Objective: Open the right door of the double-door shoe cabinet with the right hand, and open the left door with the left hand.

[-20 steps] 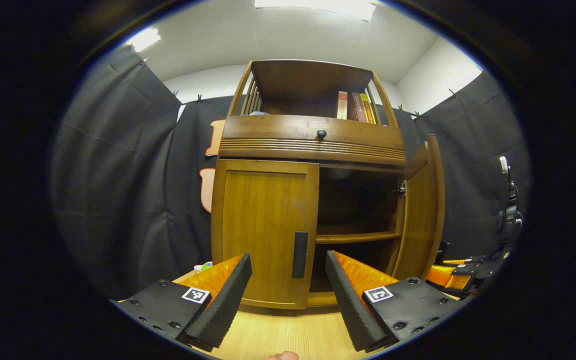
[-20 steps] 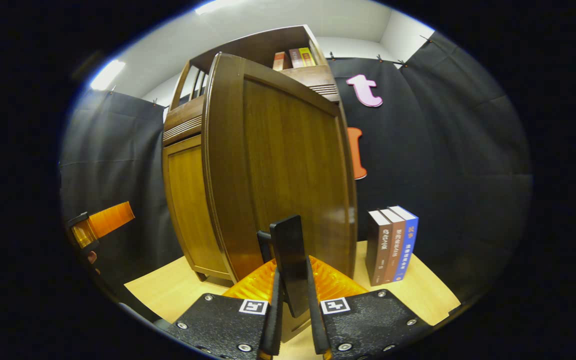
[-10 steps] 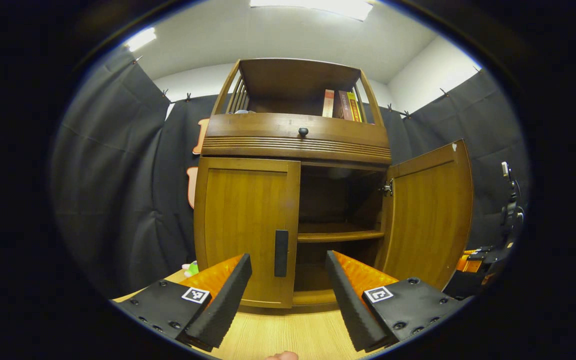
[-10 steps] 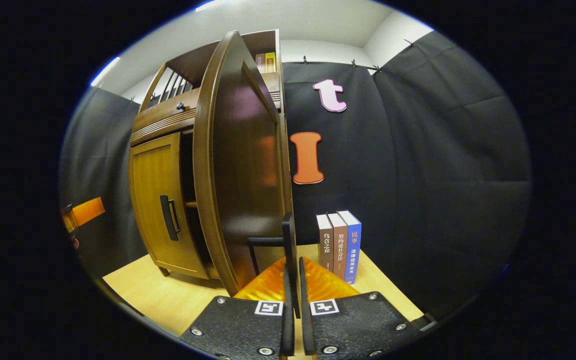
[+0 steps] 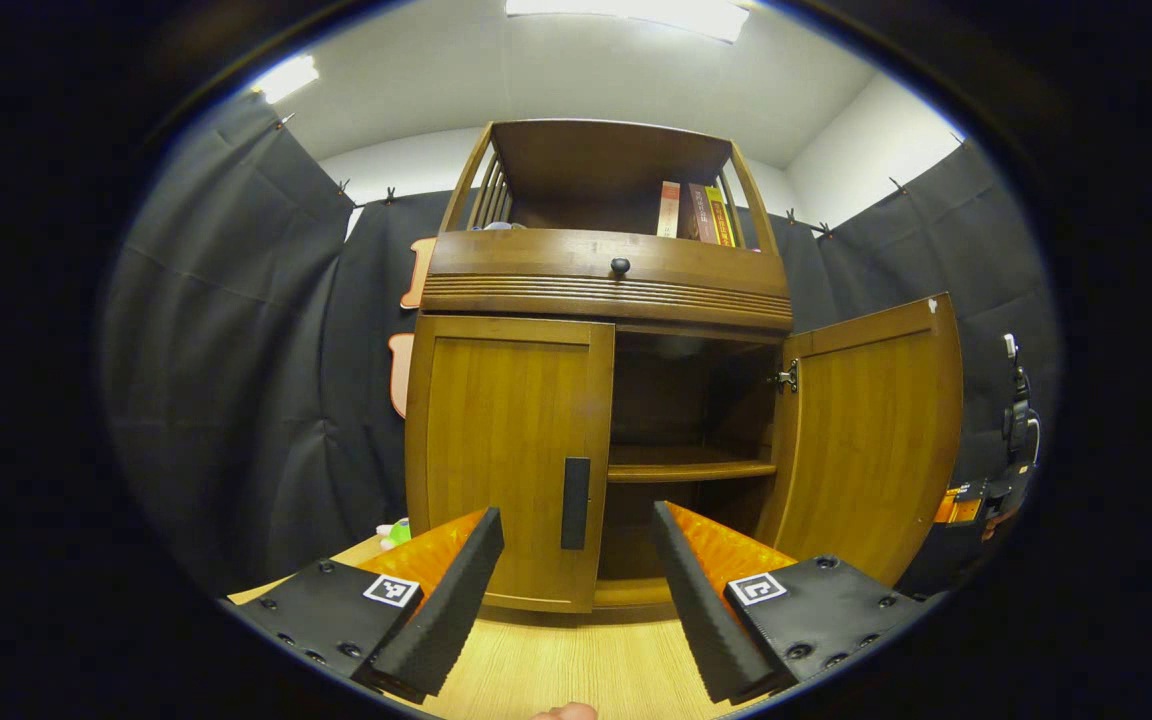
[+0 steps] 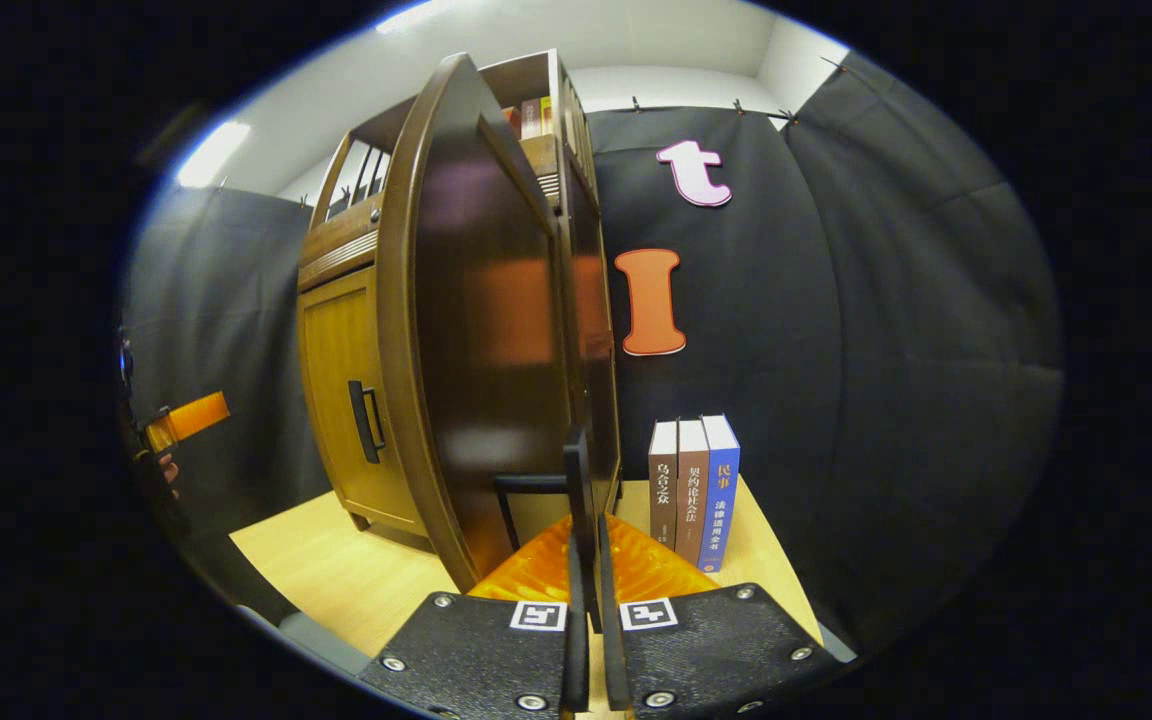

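The wooden shoe cabinet [image 5: 606,290] stands straight ahead in the left gripper view. Its left door [image 5: 501,460] is closed, with a dark vertical handle [image 5: 576,503] at its inner edge. My left gripper [image 5: 576,590] hovers open just in front of that handle, touching nothing. The right door [image 5: 871,440] stands wide open. In the right gripper view that door [image 6: 476,330] shows nearly edge-on, and my right gripper [image 6: 586,545] is shut on its dark handle [image 6: 576,480]. The right gripper [image 5: 966,505] also shows beyond the open door's edge.
An inner shelf [image 5: 686,467] is exposed. A drawer knob [image 5: 620,266] and books [image 5: 691,212] sit higher up. Three books [image 6: 694,490] stand on the light wood tabletop [image 6: 336,570] right of the cabinet. A small green object [image 5: 398,532] lies at the cabinet's left foot.
The right door swung from about half open to wide open, my right gripper holding its handle throughout. My left gripper stayed open facing the left door's handle, shifting only slightly.
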`<state>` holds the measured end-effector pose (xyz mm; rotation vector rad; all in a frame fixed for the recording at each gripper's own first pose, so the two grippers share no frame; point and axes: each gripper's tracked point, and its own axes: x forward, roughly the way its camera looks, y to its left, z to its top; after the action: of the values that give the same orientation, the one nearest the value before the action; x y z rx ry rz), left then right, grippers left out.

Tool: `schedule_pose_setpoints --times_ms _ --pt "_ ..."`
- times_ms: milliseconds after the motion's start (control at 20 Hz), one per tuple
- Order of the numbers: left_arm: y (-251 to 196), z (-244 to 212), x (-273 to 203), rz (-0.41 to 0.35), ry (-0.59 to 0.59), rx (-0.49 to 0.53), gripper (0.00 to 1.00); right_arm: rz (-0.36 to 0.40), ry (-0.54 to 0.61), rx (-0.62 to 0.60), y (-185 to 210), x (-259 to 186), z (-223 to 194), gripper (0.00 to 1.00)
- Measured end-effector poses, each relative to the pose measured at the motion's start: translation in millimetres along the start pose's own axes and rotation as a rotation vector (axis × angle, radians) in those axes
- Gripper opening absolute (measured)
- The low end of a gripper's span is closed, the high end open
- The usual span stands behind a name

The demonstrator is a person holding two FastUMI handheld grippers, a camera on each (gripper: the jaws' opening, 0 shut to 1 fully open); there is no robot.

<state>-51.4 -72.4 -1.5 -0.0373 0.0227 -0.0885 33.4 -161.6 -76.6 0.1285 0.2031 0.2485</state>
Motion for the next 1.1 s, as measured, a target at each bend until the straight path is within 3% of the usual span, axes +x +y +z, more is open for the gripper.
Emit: schedule_pose_setpoints --times_ms 150,350,400,450,500,600,650,700,750,800,850,900,950,1100 --pt "-0.3 -2.0 1.7 0.003 0.007 -0.013 0.94 0.02 -0.009 0.027 -0.5 1.2 -0.9 0.16" --pt "-3.2 -0.2 4.8 -0.007 0.001 -0.01 0.96 0.0 -0.015 0.046 -2.2 -1.0 -1.0 0.21" --pt "-3.7 0.4 5.6 -0.01 -0.001 -0.007 0.94 -0.006 -0.017 0.045 -2.3 -1.4 -2.2 0.07" --pt "-4.1 0.2 5.9 -0.013 -0.003 -0.005 0.96 -0.013 -0.017 0.044 -3.7 -3.8 -4.3 0.07" --pt "-4.2 -0.1 6.2 -0.015 -0.004 -0.004 0.94 -0.024 -0.007 0.05 -6.2 -8.9 -8.2 0.22" --pt "-4.7 -2.0 8.2 -0.021 -0.001 -0.008 0.94 -0.037 0.023 0.077 -10.1 -24.0 -21.6 0.24" --pt "-1.1 -4.9 16.7 -0.026 0.002 -0.01 0.94 -0.049 0.025 0.088 -9.6 -33.0 -25.5 0.13" --pt "-1.2 -6.7 19.1 -0.028 0.009 -0.01 0.94 -0.074 0.025 0.089 -12.7 -42.2 -27.0 0.36" --pt "-1.3 -9.3 20.6 -0.026 0.015 -0.01 0.95 -0.11 0.018 0.089 -17.6 -50.5 -26.6 0.12" --pt "-1.1 -10.1 23.4 -0.028 0.02 -0.013 0.94 -0.139 0.003 0.091 -19.5 -59.3 -21.4 0.24" --pt "-3.5 -12.3 24.7 -0.035 0.025 -0.017 0.94 -0.167 -0.02 0.091 -18.1 -69.9 -12.3 0.25" --pt "-5.0 -13.8 26.4 -0.042 0.03 -0.018 0.94 -0.187 -0.045 0.088 -14.3 -79.1 -2.5 0.12" --pt "-6.0 -15.9 27.6 -0.046 0.035 -0.017 0.94 -0.192 -0.068 0.078 -0.5 -90.0 3.3 0.28" --pt "-5.9 -26.2 29.8 -0.047 0.056 -0.012 0.94 -0.223 -0.108 0.034 23.4 -100.3 22.0 0.29"
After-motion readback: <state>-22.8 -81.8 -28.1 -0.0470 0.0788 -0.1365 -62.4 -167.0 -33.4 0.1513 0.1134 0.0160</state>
